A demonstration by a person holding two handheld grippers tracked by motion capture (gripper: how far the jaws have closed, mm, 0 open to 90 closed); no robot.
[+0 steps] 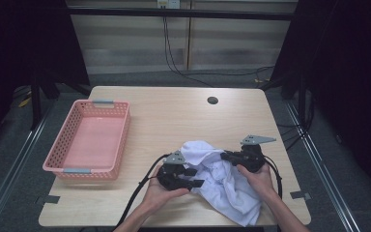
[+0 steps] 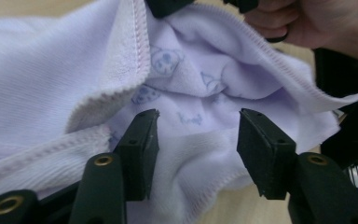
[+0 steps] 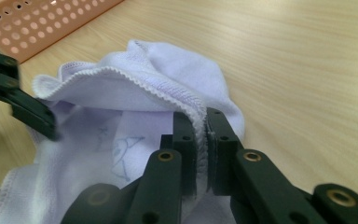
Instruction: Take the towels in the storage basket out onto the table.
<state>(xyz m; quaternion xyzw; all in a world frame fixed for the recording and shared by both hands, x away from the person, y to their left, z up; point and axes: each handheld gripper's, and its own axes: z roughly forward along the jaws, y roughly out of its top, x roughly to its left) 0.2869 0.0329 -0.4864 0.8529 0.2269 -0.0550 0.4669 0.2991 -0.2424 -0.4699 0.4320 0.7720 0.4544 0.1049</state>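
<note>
right claw [image 3: 202, 140] on towel [image 3: 168, 79] hem

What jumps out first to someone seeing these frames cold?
The crumpled white cloth at the table's near edge, bunched between both hands. The right hand-held gripper is clamped on its stitched hem, while the left hand-held gripper stands open with cloth lying between its jaws, not pinched. After that, the pink basket sitting on the left side of the wooden table.
</note>
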